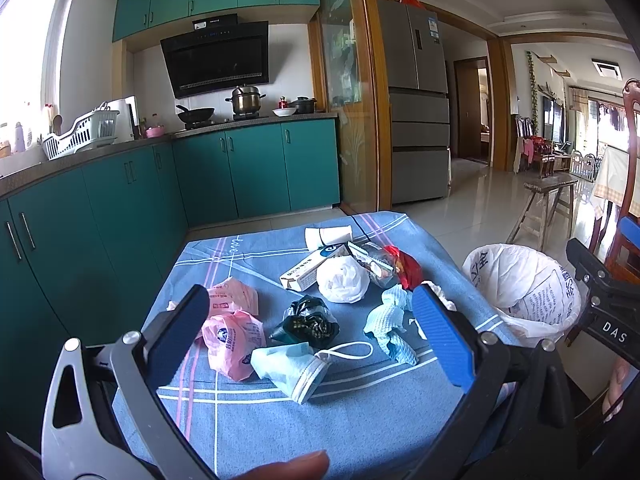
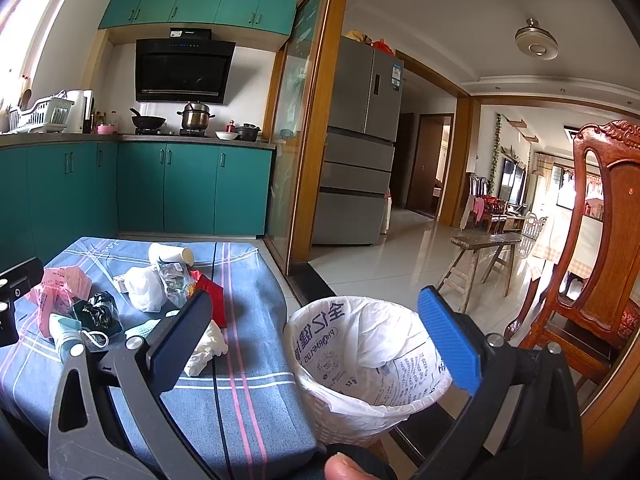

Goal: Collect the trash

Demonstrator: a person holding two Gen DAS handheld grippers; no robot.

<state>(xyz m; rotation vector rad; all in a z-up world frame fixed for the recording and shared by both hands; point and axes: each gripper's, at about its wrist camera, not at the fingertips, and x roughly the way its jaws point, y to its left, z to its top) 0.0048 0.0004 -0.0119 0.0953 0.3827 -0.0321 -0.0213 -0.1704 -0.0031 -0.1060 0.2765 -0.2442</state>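
Blue-clothed table (image 1: 248,412) bearing scattered trash, lined bin (image 2: 372,364) just right of it; left gripper (image 1: 312,336) spread wide, empty, above the face mask (image 1: 292,366); right gripper (image 2: 316,334) spread wide, empty, over the bin's near rim.
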